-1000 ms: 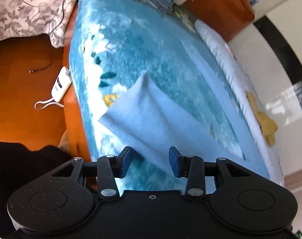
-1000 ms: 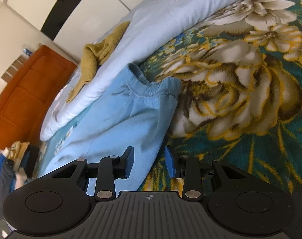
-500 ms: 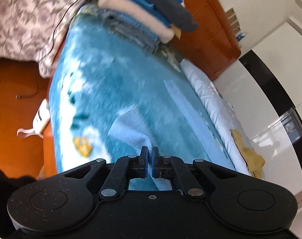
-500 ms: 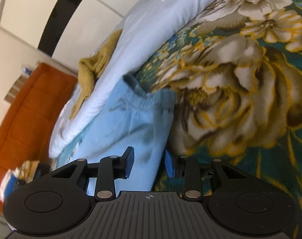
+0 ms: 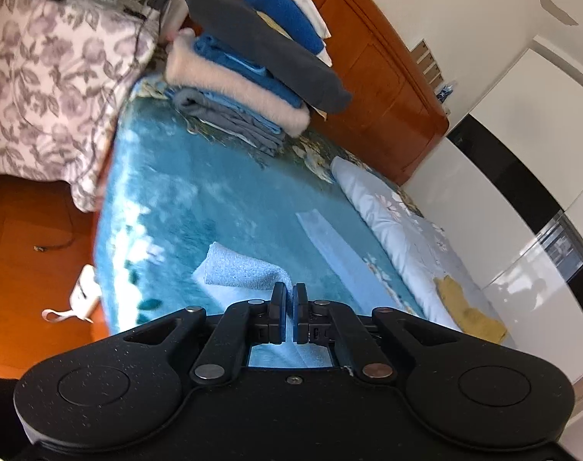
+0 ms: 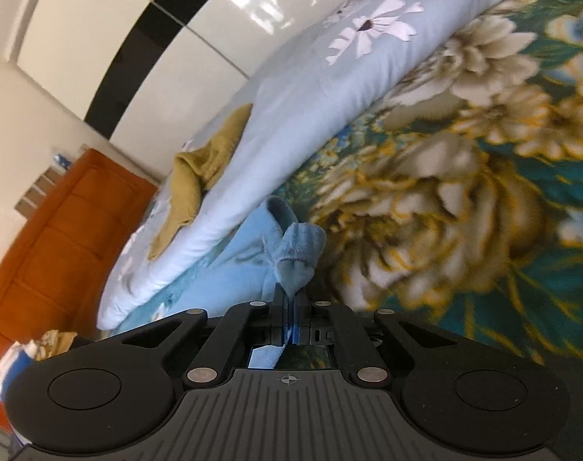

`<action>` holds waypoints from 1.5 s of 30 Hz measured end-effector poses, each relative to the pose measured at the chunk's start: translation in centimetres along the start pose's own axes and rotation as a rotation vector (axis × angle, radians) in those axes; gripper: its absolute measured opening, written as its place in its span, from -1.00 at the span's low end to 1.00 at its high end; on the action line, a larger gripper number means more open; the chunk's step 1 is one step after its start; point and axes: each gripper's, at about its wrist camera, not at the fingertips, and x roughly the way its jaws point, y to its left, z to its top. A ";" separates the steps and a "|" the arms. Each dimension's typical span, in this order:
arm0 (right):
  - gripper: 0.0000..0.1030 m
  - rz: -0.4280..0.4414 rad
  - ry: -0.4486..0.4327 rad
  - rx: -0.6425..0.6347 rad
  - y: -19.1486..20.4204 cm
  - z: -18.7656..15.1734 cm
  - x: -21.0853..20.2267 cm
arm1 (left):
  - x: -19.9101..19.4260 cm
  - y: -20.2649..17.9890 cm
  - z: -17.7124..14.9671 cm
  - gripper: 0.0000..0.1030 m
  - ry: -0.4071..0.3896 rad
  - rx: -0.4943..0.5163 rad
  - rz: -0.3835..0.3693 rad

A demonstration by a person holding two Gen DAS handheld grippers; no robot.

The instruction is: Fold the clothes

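Light blue fleece trousers [image 5: 237, 271] lie on a teal floral blanket [image 5: 184, 199] on the bed. My left gripper [image 5: 290, 301] is shut on the leg end, which is lifted and curled over. In the right wrist view my right gripper [image 6: 290, 301] is shut on the elastic waistband of the trousers [image 6: 291, 253], bunched up above the blanket [image 6: 464, 230]. The cloth between the two ends lies on the bed.
A stack of folded clothes [image 5: 253, 77] sits at the head of the bed by the wooden headboard [image 5: 387, 88]. A pale blue floral quilt [image 6: 291, 96] with a mustard garment [image 6: 199, 169] runs along the far side. A floral pillow [image 5: 49, 88] and a white charger [image 5: 84, 288] lie left.
Both grippers went from open to shut on the trousers. The left one lifted the leg end and the right one bunched up the waistband.
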 end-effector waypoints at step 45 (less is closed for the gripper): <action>-0.94 -0.008 0.091 -0.071 2.4 0.2 2.6 | 3.6 1.8 -8.2 -0.78 0.215 -0.198 0.022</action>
